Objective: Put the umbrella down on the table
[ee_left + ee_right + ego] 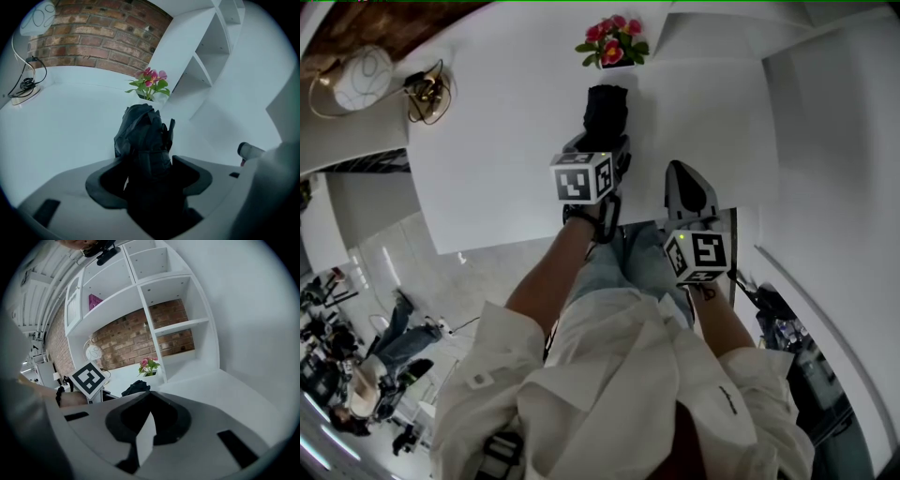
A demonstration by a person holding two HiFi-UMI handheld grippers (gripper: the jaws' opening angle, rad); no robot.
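Observation:
A black folded umbrella [606, 112] lies lengthwise on the white table [506, 141], its far end toward a flower pot. My left gripper [602, 145] stands over its near end. In the left gripper view the umbrella [143, 136] runs between the jaws of the left gripper [147, 176]; a sliver of light shows beside the left jaw, so the pads stand off it and the gripper is open. My right gripper [682, 173] hovers to the right over the table's near edge, shut and empty. The right gripper view shows its closed tips [149, 397] and the umbrella [136, 388] beyond.
A pot of pink flowers [614, 42] stands at the table's far edge just past the umbrella. A coiled cable with a plug strip [427, 94] and a round white lamp [361, 80] sit at the far left. White shelving [206, 61] rises to the right.

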